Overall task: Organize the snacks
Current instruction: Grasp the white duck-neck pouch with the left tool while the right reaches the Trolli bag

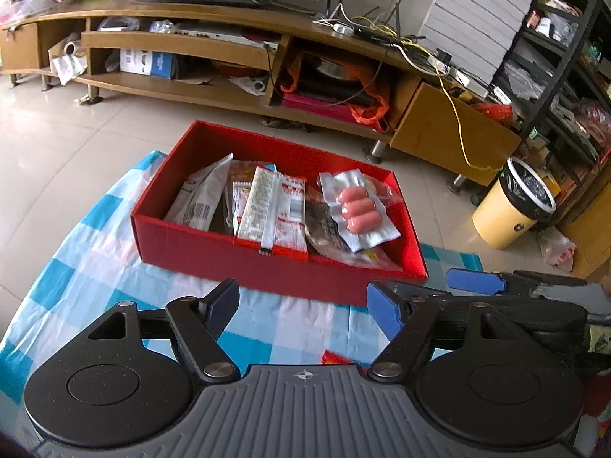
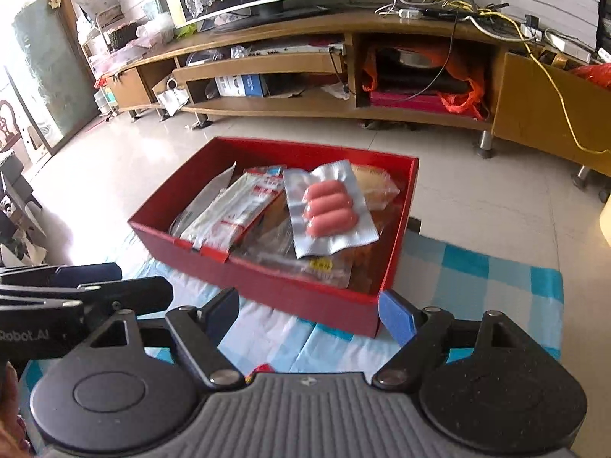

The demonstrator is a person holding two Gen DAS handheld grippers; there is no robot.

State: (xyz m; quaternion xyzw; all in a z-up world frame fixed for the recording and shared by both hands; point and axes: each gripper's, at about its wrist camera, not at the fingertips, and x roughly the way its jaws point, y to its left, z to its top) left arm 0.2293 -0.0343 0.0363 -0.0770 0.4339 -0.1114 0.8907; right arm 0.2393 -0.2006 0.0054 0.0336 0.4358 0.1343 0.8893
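Right now both tongs hang just in front of the red box (image 1: 275, 267), which sits on a blue and white cloth (image 1: 76, 274). The left gripper (image 1: 301, 305) is wide open and holds nothing. The right gripper (image 2: 309, 315) is wide open too, with nothing in it.

Most snacks look to be in the box already. A silver pack of pink sausages (image 2: 330, 208) lies on top, and white and red packets (image 1: 273, 208) stand in a row beside it. A small red bit (image 2: 263, 368) peeks out on the cloth, right under the tongs. I cannot tell what it is.

I think the next job is to pick up that last bit, if it is a snack. Go down slowly, stay open until the pads are on both sides, then squeeze softly. Keep the two tongs apart so they do not bump. Lift it over the wall of the box, and lay it flat on the pile
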